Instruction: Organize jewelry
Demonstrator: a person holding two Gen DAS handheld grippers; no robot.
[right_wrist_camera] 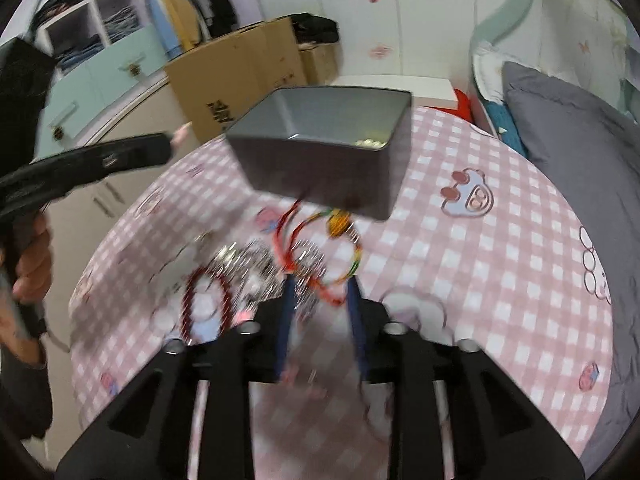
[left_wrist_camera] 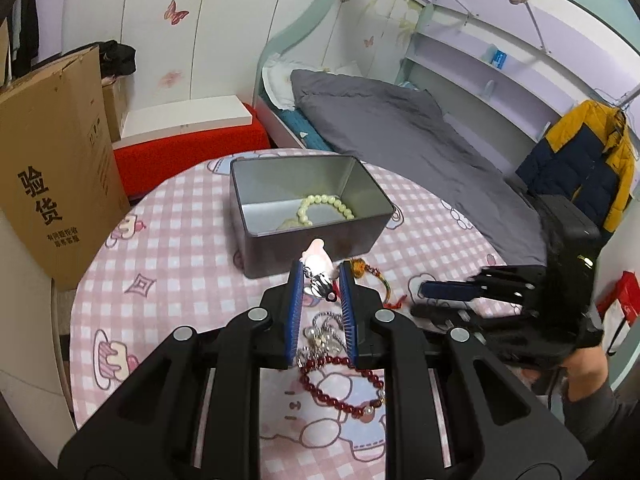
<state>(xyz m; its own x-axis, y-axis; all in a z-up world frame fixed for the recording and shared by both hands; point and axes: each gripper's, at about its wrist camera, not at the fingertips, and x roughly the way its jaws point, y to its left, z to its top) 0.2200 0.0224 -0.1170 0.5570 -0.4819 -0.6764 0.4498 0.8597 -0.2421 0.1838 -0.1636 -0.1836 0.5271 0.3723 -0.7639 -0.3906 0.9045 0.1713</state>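
Left gripper (left_wrist_camera: 319,278) jaws are standing narrow, blue pads pinching a small charm (left_wrist_camera: 319,270) with a pale pink-white top and a black-and-white striped bit below; it is being held above the tablecloth (left_wrist_camera: 172,248), just in front of the tin (left_wrist_camera: 316,236). Right gripper (right_wrist_camera: 319,286) jaws are sitting partly apart, nothing pressed between the pads, tips hovering over the red end of a multicolour cord bracelet (right_wrist_camera: 340,248); this view is motion-blurred.

The tin is a grey rectangular box, open on top, sitting on the pink checked cloth. Inside it a pale green-white bead bracelet (left_wrist_camera: 324,210) is lying against the near-right corner; the rest of the floor is showing bare metal.

Loose on the cloth: the cord bracelet with an orange bead, touching the tin's near wall; a silver chain tangle (left_wrist_camera: 324,334) under the left gripper; a dark red bead bracelet (left_wrist_camera: 344,388) just nearer the camera, touching the chain.

Further out: a cardboard box (left_wrist_camera: 60,168) to the left, a grey duvet (left_wrist_camera: 400,136) on the bed behind.
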